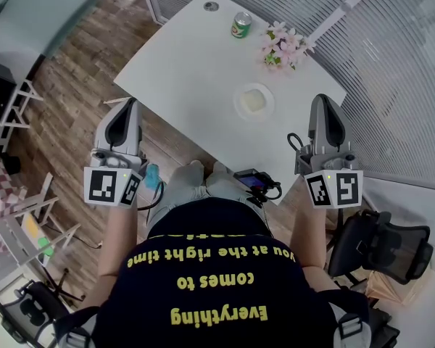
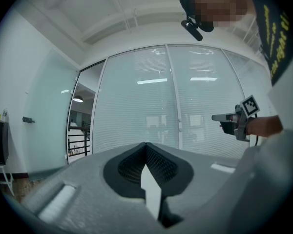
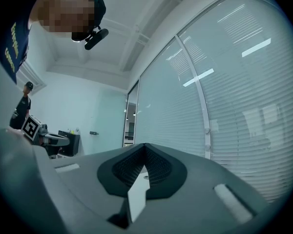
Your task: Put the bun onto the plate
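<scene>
A pale bun (image 1: 254,100) lies on a small white plate (image 1: 241,108) on the white table (image 1: 188,71), ahead of me and between my two hands. My left gripper (image 1: 130,103) is held level off the table's left edge, its jaws shut and empty. My right gripper (image 1: 323,99) is held level to the right of the plate, past the table's right edge, also shut and empty. In the left gripper view the closed jaws of the left gripper (image 2: 146,144) point at a glass wall, with the right gripper (image 2: 237,118) in the distance. The right gripper (image 3: 145,145) faces blinds too.
A green can (image 1: 241,25) and pink flowers (image 1: 283,47) stand at the table's far end. A black device (image 1: 252,180) sits at the near table edge. An office chair (image 1: 380,245) is at the right. Another person (image 3: 23,112) stands far off.
</scene>
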The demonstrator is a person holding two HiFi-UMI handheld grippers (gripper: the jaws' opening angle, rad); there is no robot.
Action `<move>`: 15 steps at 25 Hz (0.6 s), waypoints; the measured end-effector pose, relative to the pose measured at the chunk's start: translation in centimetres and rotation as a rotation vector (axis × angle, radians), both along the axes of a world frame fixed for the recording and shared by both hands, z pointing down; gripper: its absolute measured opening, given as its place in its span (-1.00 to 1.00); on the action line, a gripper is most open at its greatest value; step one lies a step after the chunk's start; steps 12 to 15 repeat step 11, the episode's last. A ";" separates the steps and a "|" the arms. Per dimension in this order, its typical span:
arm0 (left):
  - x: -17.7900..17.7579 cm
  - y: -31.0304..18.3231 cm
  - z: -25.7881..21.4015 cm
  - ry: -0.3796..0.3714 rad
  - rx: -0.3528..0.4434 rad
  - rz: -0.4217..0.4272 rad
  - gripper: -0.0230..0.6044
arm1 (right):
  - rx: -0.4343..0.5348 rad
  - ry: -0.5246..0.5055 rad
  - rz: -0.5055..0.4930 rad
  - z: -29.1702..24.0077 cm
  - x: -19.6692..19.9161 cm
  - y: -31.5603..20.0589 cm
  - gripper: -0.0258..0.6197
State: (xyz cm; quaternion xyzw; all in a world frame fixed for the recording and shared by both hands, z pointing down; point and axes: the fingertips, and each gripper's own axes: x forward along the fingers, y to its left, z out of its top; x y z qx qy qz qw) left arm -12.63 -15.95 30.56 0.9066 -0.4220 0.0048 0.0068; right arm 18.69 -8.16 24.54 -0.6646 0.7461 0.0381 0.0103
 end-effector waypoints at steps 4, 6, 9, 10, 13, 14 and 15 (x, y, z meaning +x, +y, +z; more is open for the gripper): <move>0.3 0.4 0.1 -0.007 -0.001 0.014 -0.93 | 0.004 0.005 -0.007 -0.2 -0.2 0.2 -0.90; 0.4 0.5 0.2 -0.008 -0.002 0.015 -0.93 | 0.006 0.004 -0.005 -0.3 0.0 0.2 -0.90; 0.5 0.5 0.3 -0.012 -0.005 0.018 -0.93 | 0.007 0.006 -0.003 -0.4 0.2 0.3 -0.90; 0.5 0.5 0.4 -0.014 -0.007 0.019 -0.93 | 0.008 0.007 -0.003 -0.4 0.3 0.3 -0.90; 0.6 0.5 0.5 -0.016 -0.008 0.020 -0.93 | 0.007 0.008 -0.002 -0.4 0.3 0.4 -0.90; 0.6 0.5 0.5 -0.016 -0.008 0.020 -0.93 | 0.007 0.008 -0.002 -0.4 0.3 0.4 -0.90; 0.6 0.5 0.5 -0.016 -0.008 0.020 -0.93 | 0.007 0.008 -0.002 -0.4 0.3 0.4 -0.90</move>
